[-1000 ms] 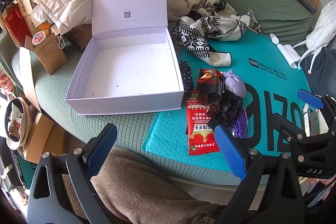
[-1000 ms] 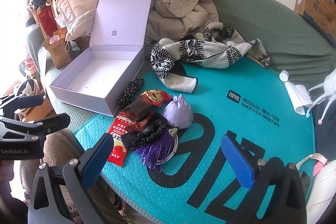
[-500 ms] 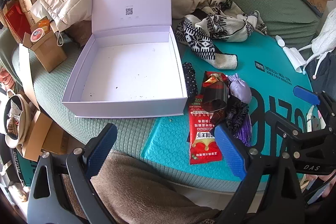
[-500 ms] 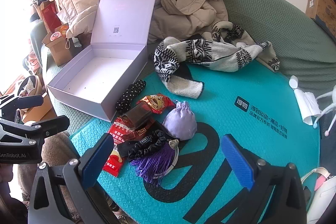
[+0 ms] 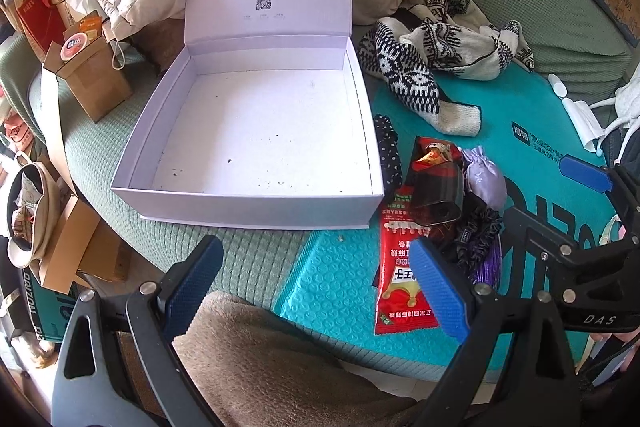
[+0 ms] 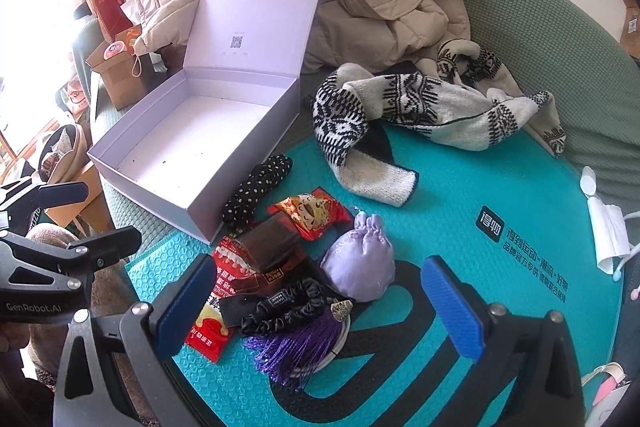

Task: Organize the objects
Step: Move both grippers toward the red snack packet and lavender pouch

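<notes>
An open, empty lavender gift box (image 5: 256, 199) (image 6: 168, 195) stands on the green sofa with its lid up. Beside it on a teal bubble mailer (image 6: 460, 211) lies a pile: a polka-dot black pouch (image 6: 256, 193), a red snack packet (image 5: 400, 283) (image 6: 208, 319), a dark wallet (image 5: 438, 197) (image 6: 272, 243), a lilac drawstring pouch (image 5: 482, 175) (image 6: 360, 267), a black scrunchie (image 6: 288, 311) and a purple tassel (image 6: 296, 347). My left gripper (image 5: 316, 287) is open, in front of the box. My right gripper (image 6: 316, 311) is open, just above the pile.
A black-and-white knitted scarf (image 6: 420, 115) and beige coats (image 6: 380, 3) lie behind the pile. A brown paper bag (image 5: 88, 75) stands left of the box. A white tissue and cap (image 6: 604, 227) lie at the mailer's right edge. A brown blanket (image 5: 260, 359) is below.
Both grippers have moved forward, closer to the box and the pile. Both stay open and empty. Nothing on the sofa has moved.
</notes>
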